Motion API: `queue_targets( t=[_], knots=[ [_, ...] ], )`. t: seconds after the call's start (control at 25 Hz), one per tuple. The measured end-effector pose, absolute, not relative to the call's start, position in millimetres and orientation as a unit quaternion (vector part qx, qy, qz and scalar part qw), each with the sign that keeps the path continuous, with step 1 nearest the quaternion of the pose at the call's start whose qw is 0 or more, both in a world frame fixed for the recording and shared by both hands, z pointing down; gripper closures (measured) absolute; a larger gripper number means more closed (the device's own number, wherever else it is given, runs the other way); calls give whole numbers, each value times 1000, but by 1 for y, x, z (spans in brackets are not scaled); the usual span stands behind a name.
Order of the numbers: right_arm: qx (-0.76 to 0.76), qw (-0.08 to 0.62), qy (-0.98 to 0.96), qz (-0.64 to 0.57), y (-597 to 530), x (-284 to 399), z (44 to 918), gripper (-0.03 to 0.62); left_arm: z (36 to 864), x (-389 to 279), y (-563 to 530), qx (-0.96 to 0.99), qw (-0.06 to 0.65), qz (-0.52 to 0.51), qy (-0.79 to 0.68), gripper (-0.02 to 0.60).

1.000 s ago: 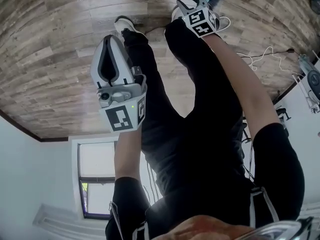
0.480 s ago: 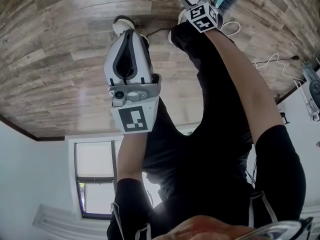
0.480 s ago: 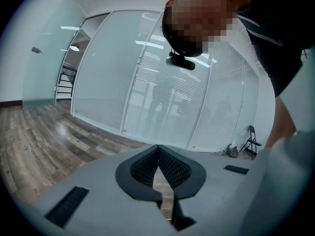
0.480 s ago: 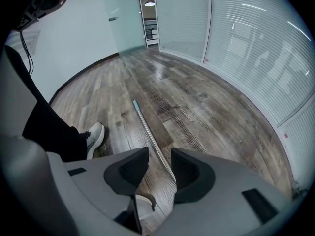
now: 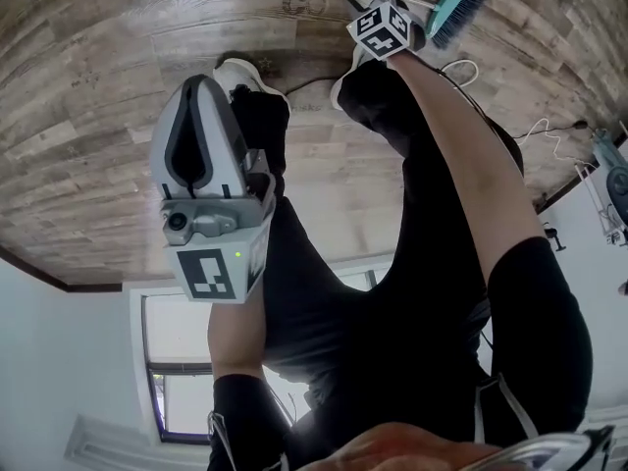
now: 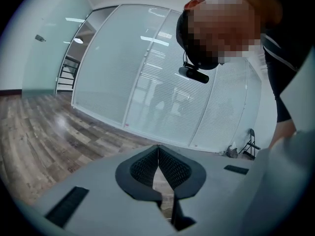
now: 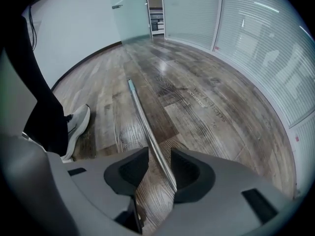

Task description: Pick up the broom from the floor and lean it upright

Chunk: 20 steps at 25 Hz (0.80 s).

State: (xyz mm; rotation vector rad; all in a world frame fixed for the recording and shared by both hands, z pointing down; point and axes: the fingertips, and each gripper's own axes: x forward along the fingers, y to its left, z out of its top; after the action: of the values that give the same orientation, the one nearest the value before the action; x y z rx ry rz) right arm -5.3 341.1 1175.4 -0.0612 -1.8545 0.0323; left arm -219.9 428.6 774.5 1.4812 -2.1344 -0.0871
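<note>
Straddling broom handle [image 7: 140,109] on floor [image 7: 211,87] | right hand-held gripper [image 7: 158,163]: jaws apart | left hand-held gripper [image 6: 158,151]: closed, empty

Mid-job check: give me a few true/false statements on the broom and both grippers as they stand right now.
1. The broom lies flat on the floor. True.
2. The right gripper is clamped on the broom. False: its jaws stand apart, with the broom's handle running between them.
3. The left gripper is shut with nothing in it. True.
4. The brush head is red. False: it is teal.
</note>
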Motion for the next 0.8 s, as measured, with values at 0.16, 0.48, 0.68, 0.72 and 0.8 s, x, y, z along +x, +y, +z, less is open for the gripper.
queue_targets(
  t=[0.16,0.48,0.68,0.72,0.8],
  knots=[
    [-45,614,-788,2,348,2,1213,447,776,-242,418,553,253,-38,-793,561],
    [-72,620,-781,-14,349,-6,1259,447,786,-247,398,582,246,-32,-774,561],
    [-132,618,-773,-57,361,-15,1274,455,790,-259,403,573,254,-40,-778,561],
    [-137,620,-770,-63,363,-16,1276,461,789,-260,404,573,251,-38,-779,561],
    [-131,626,-767,-54,362,-15,1279,474,785,-261,405,575,243,-35,-781,561]
  ],
)
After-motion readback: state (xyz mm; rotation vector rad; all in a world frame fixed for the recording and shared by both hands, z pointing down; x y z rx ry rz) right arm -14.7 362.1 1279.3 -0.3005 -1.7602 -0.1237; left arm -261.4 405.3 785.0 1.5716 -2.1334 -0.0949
